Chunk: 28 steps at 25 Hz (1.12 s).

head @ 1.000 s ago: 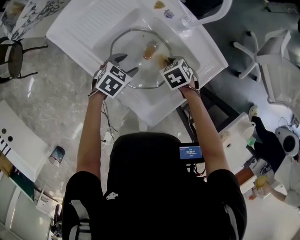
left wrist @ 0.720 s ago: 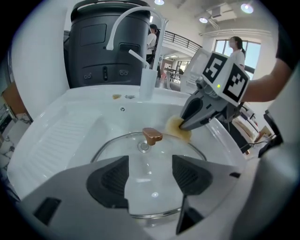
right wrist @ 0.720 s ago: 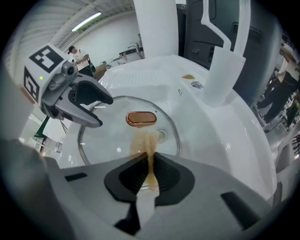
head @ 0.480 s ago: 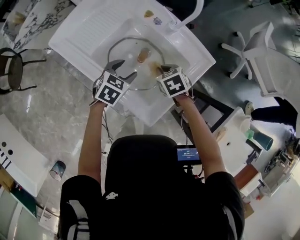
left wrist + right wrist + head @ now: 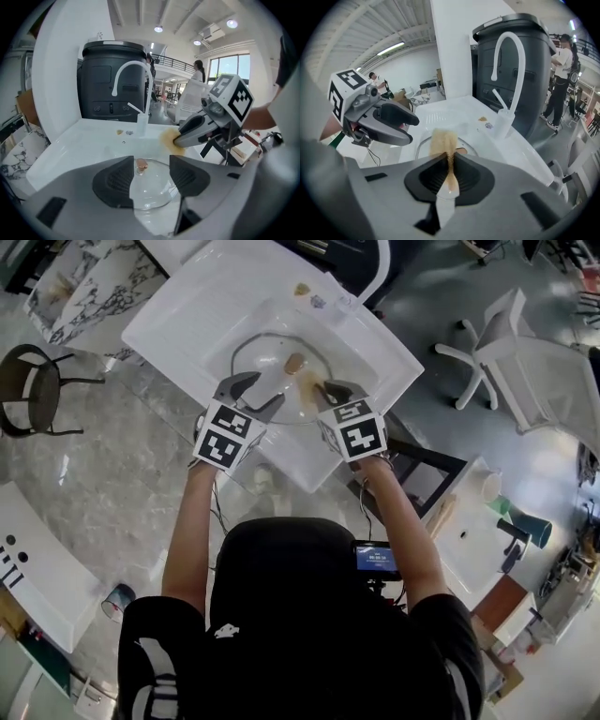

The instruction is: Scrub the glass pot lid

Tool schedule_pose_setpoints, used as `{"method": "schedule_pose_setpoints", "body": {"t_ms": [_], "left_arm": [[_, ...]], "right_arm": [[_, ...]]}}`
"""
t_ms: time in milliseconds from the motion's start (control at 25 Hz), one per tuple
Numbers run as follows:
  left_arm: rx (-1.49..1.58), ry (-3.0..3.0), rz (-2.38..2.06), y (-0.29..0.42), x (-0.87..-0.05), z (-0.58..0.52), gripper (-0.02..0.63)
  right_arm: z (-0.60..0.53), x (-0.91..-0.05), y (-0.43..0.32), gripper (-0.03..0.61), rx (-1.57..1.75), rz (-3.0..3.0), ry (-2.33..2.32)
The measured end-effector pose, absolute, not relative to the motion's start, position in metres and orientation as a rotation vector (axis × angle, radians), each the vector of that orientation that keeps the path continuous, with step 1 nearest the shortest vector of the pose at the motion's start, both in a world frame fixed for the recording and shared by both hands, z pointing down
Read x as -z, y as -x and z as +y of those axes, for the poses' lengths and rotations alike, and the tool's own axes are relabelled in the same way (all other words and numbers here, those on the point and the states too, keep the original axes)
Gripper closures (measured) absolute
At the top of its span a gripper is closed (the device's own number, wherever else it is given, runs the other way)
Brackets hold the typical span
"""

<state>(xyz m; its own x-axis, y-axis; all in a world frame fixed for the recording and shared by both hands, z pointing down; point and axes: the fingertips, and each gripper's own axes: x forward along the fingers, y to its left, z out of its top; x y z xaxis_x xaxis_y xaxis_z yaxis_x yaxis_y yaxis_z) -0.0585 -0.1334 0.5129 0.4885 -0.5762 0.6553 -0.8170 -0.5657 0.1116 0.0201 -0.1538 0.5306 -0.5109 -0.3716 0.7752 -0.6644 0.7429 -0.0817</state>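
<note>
The glass pot lid (image 5: pixel 267 371) lies in the white sink basin (image 5: pixel 370 357), its copper knob (image 5: pixel 293 363) pointing up. Both grippers hang above its near edge. My left gripper (image 5: pixel 255 390) is open. Its jaws have just been closing slightly with nothing between them. In the left gripper view the lid (image 5: pixel 152 190) and knob (image 5: pixel 141 164) show below the gap of the left gripper (image 5: pixel 151 171). My right gripper (image 5: pixel 328 388) is shut on a tan scrub pad (image 5: pixel 309 387). In the right gripper view the pad (image 5: pixel 444 140) sticks out from the pressed jaws of the right gripper (image 5: pixel 449 164).
A white curved faucet (image 5: pixel 380 273) stands at the sink's far side, with a black bin (image 5: pixel 110 79) behind it. A ribbed drainboard (image 5: pixel 202 296) lies left of the basin. Two small bits (image 5: pixel 123 132) rest near the faucet. White chairs (image 5: pixel 511 343) stand at the right.
Both grippers have risen off the lid and now hang higher above the basin. The pad stays in the right gripper. The lid stays in place.
</note>
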Motion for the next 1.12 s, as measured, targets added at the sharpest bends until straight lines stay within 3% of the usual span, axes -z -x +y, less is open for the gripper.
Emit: {"method": "schedule_pose_setpoints", "body": {"t_ms": [320,560,1120], "left_arm": [[-0.563,-2.353,-1.321,0.069,-0.441,-0.117,0.508],[-0.474,-2.424,-1.394,0.079,-0.389,-0.097,0.566],[-0.309,-2.595,-1.496,0.091,-0.294,-0.027,0.595]], "right_arm": [[-0.135,-0.454,-0.005,0.56,-0.367,-2.293,-0.892],[-0.12,-0.401,0.002,0.56,-0.278,-2.378,-0.973],[-0.058,-0.311,0.012,0.56,-0.094,-2.485,-1.125]]}}
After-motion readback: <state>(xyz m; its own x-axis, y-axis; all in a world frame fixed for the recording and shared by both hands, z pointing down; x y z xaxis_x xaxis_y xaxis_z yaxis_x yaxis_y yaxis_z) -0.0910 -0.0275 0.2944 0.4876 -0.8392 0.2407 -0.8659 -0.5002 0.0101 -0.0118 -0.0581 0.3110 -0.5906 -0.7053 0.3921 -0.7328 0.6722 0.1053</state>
